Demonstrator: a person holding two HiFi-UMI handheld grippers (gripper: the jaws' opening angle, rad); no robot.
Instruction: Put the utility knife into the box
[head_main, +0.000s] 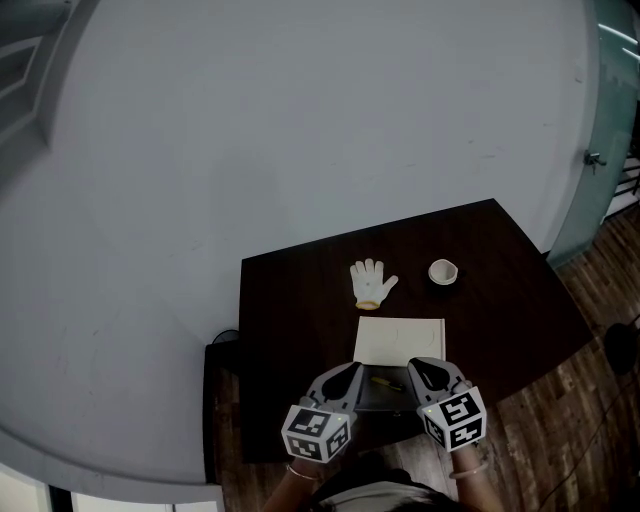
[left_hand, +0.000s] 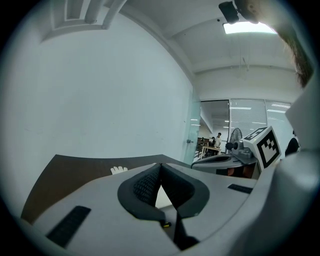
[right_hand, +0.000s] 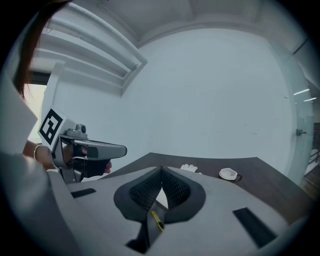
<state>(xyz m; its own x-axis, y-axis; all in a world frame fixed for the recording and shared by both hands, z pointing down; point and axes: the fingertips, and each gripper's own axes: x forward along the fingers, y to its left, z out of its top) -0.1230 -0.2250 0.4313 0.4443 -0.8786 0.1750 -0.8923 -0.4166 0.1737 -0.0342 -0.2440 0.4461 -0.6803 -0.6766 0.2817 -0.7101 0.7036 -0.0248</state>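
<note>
Fig. 1. My left tool (left_hand: 161, 166) and right tool (right_hand: 161, 170), both closed and empty, flanked the utility knife (head_main: 386, 381) at the surface's (head_main: 290, 310) front edge, probably ready to move it into the white box (head_main: 400, 338) just behind.

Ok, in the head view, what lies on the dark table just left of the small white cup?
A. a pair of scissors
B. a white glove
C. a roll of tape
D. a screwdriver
B: a white glove lies flat on the table, fingers pointing toward the wall, to the left of the small white cup and apart from it.
</note>
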